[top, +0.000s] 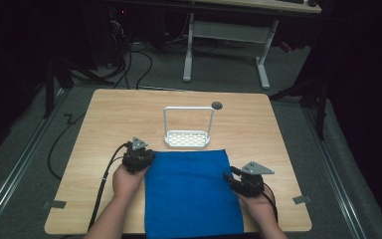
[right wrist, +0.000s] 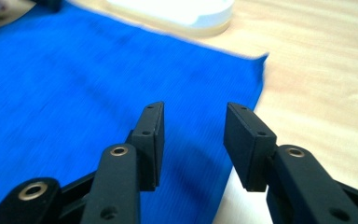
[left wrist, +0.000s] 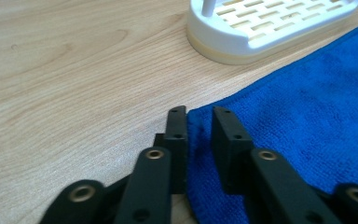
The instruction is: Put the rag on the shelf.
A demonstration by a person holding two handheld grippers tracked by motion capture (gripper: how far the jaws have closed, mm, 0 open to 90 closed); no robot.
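Blue cloth (top: 191,191): lies flat on the wooden table (top: 109,119), spread from the middle toward the near edge, where it reaches or overhangs the rim.
Cloth, far left corner (left wrist: 200,116): sits between the jaws of the left gripper (left wrist: 199,114), with the cloth edge running up the gap.
Left gripper: held in the person's left hand (top: 125,180) at the cloth's far left corner (top: 149,155); its jaws stand a narrow gap apart over the corner, and the pads do not visibly press on the fabric.
Right gripper (right wrist: 193,109): held in the right hand (top: 258,205) at the cloth's right edge (top: 234,181); its jaws are spread apart with nothing clamped, one over the blue fabric, the other over the bare wood just beside the edge.
White rack (top: 187,138): a slotted base with a tall hoop handle, standing upright just beyond the cloth's far edge, close to it.
Round grommet (top: 217,105): set in the tabletop behind the rack.
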